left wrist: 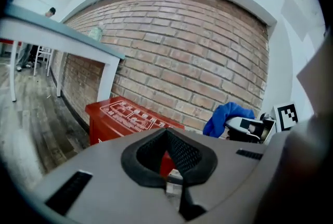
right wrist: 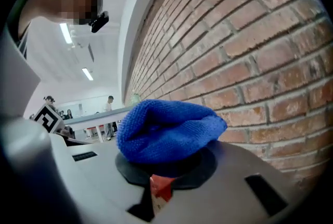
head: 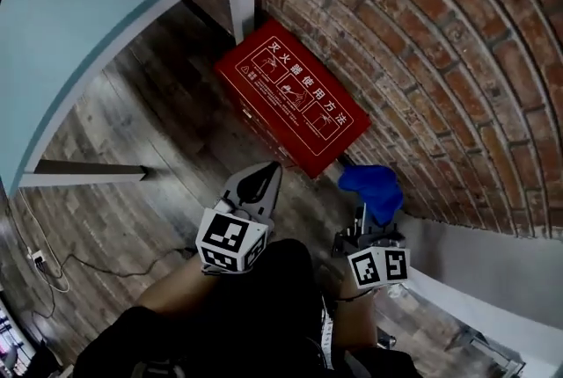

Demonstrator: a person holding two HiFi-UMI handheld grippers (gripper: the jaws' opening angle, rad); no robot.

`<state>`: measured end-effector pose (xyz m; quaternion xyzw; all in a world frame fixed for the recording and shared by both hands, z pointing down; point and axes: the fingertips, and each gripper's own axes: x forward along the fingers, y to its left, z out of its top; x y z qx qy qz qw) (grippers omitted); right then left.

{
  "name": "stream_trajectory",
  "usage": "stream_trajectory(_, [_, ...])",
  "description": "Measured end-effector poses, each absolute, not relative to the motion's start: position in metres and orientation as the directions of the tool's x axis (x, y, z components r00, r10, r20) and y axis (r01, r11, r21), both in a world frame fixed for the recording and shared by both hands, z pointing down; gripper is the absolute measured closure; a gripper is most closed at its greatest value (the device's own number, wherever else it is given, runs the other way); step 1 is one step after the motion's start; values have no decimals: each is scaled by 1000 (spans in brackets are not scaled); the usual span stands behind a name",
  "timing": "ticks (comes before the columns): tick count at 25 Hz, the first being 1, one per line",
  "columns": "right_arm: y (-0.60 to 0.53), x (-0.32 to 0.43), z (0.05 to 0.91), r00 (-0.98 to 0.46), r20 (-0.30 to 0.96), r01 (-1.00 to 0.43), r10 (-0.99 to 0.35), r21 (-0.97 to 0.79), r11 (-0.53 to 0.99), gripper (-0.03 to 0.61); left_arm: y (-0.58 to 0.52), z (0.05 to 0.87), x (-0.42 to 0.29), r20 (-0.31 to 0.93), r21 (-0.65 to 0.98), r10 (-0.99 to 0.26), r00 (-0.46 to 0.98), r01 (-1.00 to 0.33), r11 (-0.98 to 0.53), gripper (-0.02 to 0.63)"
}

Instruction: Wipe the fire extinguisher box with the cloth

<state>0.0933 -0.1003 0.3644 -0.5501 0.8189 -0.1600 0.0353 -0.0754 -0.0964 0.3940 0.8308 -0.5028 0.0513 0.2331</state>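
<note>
— Has wiping begun?
— Apparently not: the right hand-held gripper (head: pixel 373 211) clamps the cloth (head: pixel 371 185) clear of the box (head: pixel 293 97), which sits on the floor (head: pixel 149 130) against the brick wall (head: pixel 440 33). The left hand-held gripper (head: pixel 266 171) is closed and empty.

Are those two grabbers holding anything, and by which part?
The right hand-held gripper pinches the blue cloth by one bunched end; the left hand-held gripper holds nothing.

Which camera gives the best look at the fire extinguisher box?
The head view: the whole lid of the box shows from above. The left gripper view shows it side on, partly behind the left tongs. In the right gripper view the blue cloth nearly hides it.
</note>
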Motion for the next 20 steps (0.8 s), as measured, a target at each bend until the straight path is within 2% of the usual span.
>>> stream_trajectory(4, [-82,63,268,-449,134,-866,-884,-309,393,531,-83,286,-75,268,321,-807,526,-839,-440,607])
stream_trajectory(12, [-18,19,70,-465,102,-863,-879,-272,425,532,-27,78,-107,238,346,-843,483,-853,-391,607])
stream_trajectory(16, [1,-1,6,-436,57,-876,-898,-254,409,531,-12,7,-133,212,311,-843,493,-852,-420,607])
stream_trajectory(20, [23,-29,-31,-364,45,-911,-930,-227,346,532,0,-31,-161,211,270,-822,529,-840,-471,607])
